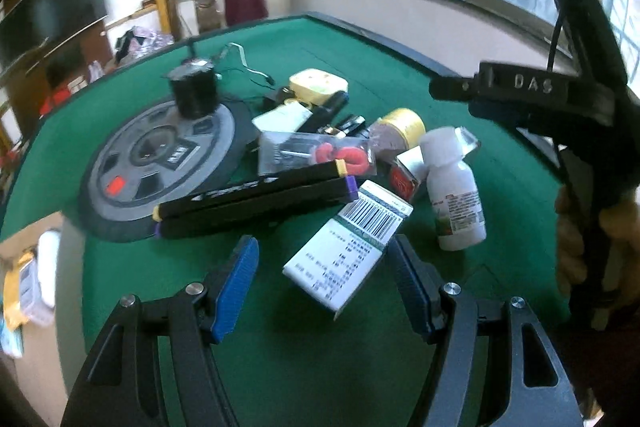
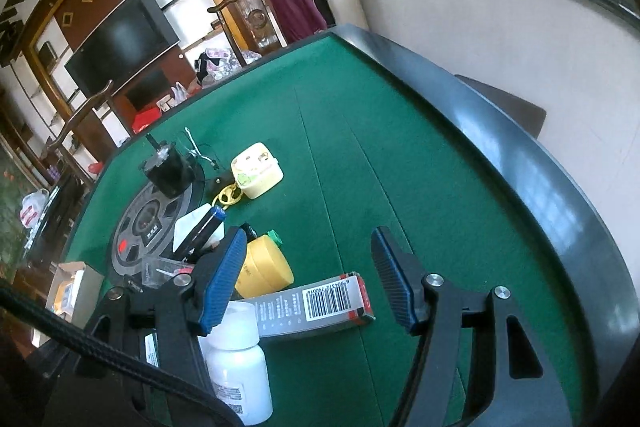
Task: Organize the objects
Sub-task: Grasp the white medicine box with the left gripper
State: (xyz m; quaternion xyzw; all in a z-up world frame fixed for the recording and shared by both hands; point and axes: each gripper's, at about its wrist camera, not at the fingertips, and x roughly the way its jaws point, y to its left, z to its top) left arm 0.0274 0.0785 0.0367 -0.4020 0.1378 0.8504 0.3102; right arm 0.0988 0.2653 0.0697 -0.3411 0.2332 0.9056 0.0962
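A pile of objects lies on the green table [image 1: 360, 75]. My left gripper [image 1: 324, 283] is open, just short of a white barcode box [image 1: 348, 247]. Beyond it lie two black marker pens [image 1: 256, 203], a clear packet with red pieces [image 1: 320, 153], a white bottle [image 1: 452, 187], a yellow tape roll [image 1: 400, 127] and a yellow case [image 1: 318, 85]. My right gripper [image 2: 308, 279] is open above a grey and red barcode box [image 2: 316, 305]; the bottle [image 2: 238, 359] and yellow roll [image 2: 266, 267] sit by its left finger. It also shows from the side [image 1: 480, 95].
A round grey wheel-pattern mat [image 1: 160, 163] lies at the left with a black motor [image 1: 194, 89] standing on it, also seen in the right wrist view [image 2: 166, 169]. The table's dark raised rim [image 2: 520, 155] runs along the right. A chair with a maroon cloth [image 2: 294, 5] stands beyond.
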